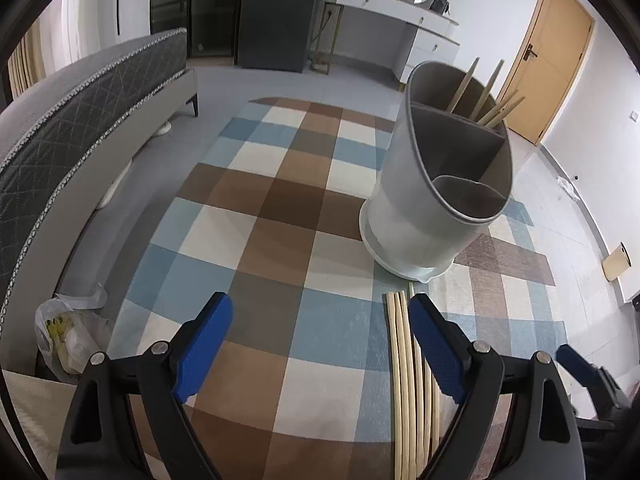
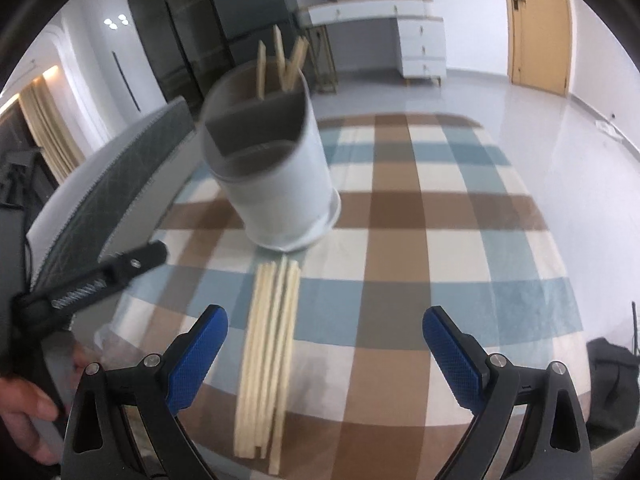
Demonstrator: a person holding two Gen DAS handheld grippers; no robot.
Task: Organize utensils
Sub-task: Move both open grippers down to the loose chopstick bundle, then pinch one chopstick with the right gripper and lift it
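Right wrist view: gripper (image 2: 325, 330) wide, empty; ahead-left, loose chopsticks (image 2: 269, 356), light, stiff, slippery, best pinched mid-length; holder (image 2: 276, 184) beyond.

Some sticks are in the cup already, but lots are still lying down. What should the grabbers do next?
Probably lower the right tool over the chopsticks on the checked cloth and close on one. Both tools are open and empty, a few chopsticks already stand in the holder, and the pile lies just in front of it.
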